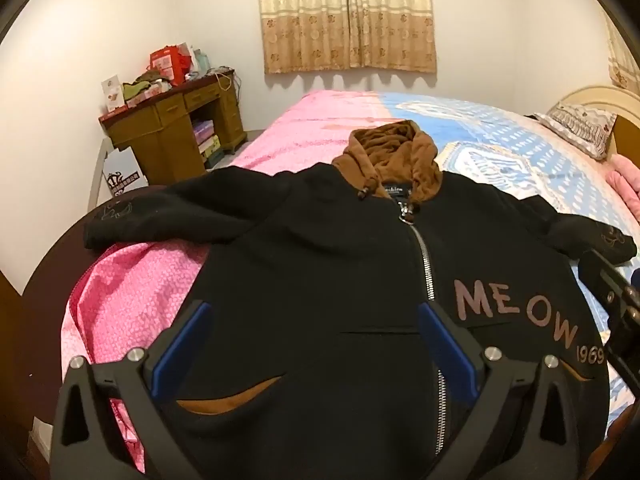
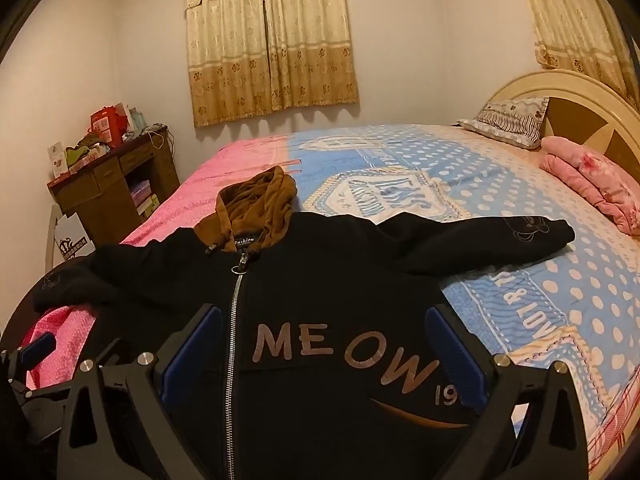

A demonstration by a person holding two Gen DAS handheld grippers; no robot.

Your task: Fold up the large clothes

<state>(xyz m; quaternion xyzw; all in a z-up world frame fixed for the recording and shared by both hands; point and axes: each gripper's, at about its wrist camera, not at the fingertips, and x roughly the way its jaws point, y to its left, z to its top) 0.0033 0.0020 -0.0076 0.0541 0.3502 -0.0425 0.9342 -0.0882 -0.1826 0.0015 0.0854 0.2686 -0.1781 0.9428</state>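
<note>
Left wrist view looks down along the left gripper (image 1: pixel 314 320), whose blue pads (image 1: pixel 182 344) stand wide apart with nothing between them but the hoodie (image 1: pixel 320 264) lying below. The hoodie is black, zipped up and spread face-up on the bed (image 1: pixel 500 148), its brown hood (image 1: pixel 394 152) flat toward the far wall and both sleeves stretched out to the sides. The zipper (image 1: pixel 426 256) runs down the middle, and the lettering "MEOW" (image 1: pixel 516 312) sits on the chest to the right of it. A brown-lined pocket slit (image 1: pixel 228 398) shows low on the front near the left finger. The hoodie's left part lies over a pink cover (image 1: pixel 132 292).

From the right wrist view the right gripper (image 2: pixel 324 332) hangs over the lettering, its fingers equally spread and empty; whether the pads graze the cloth is hard to judge through the fisheye. The left gripper's tip shows at the lower left edge. One sleeve (image 2: pixel 500 236) reaches across the blue dotted sheet (image 2: pixel 520 280). A pillow (image 2: pixel 508 120) and a folded pink blanket (image 2: pixel 592 184) lie by the headboard (image 2: pixel 560 88). Curtains (image 2: pixel 272 40) hang behind, and a cluttered wooden desk (image 2: pixel 108 188) stands in the corner.
</note>
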